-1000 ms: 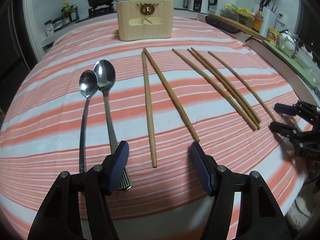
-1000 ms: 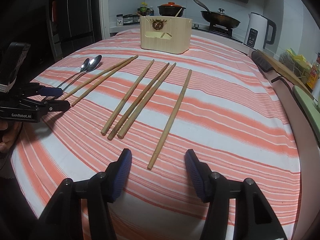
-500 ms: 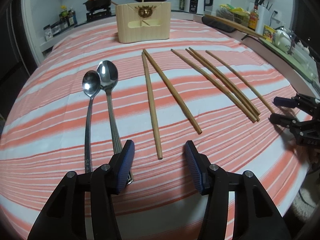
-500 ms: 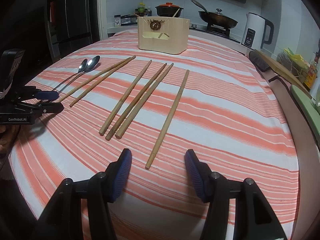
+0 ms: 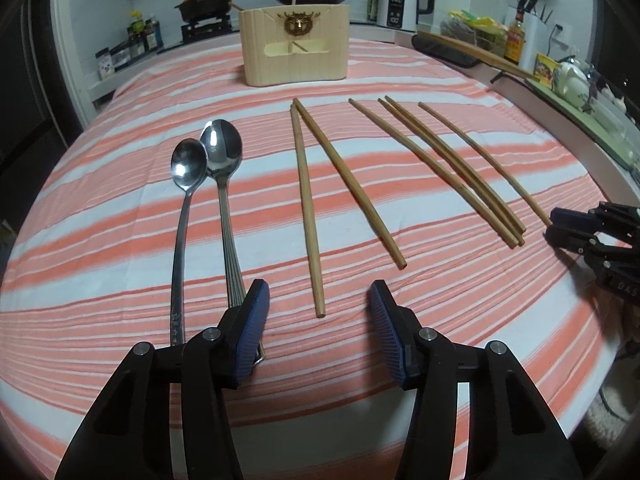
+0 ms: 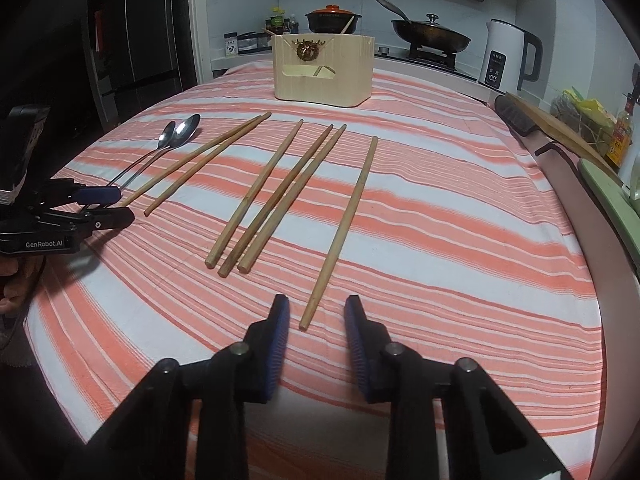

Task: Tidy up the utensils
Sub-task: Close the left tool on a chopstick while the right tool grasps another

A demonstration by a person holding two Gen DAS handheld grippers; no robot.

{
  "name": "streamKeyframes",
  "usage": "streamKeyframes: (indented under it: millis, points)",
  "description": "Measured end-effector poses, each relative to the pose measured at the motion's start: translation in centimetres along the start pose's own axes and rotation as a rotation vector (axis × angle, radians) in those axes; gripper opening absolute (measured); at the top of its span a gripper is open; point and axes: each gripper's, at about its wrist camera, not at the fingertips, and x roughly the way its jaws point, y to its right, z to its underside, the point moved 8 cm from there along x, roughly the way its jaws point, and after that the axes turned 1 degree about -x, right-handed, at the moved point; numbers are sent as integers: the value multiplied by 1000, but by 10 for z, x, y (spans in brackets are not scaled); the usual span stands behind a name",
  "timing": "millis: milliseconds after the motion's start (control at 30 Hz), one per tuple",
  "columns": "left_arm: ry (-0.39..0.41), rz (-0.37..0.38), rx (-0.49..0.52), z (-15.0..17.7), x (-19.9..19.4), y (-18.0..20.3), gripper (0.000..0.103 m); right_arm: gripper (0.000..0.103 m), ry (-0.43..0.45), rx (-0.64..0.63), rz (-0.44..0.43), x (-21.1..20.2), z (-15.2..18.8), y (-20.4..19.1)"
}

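Chopsticks (image 6: 338,230): six lie loose on the striped cloth (image 6: 460,216), two spoons (image 5: 200,200) to their left, wooden holder (image 5: 294,46) beyond | left gripper (image 5: 318,310): jaws apart, empty, one chopstick's near end between them, untouched | right gripper (image 6: 316,316): jaws just closing, still apart, flanking the rightmost chopstick's end, no contact

The right gripper (image 6: 316,318) has just been closing: its jaws now stand narrower about the near tip of a lone chopstick (image 6: 344,224), not touching it. The left gripper (image 5: 318,308) is slightly narrower than a second ago, nothing held.
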Motion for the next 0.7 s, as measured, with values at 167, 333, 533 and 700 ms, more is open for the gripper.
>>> streamKeyframes:
  millis: [167, 333, 533, 700]
  points:
    - [8, 25, 9, -2, 0, 5, 25, 9, 0, 34, 11, 2, -2, 5]
    - [14, 33, -2, -6, 0, 9, 3, 5, 9, 77, 21, 1, -5, 10]
    - [61, 37, -35, -20, -21, -1, 3, 5, 52, 115, 57, -16, -18, 23]
    - [147, 39, -51, -47, -57, -13, 3, 5, 108, 89, 87, -46, -46, 30]
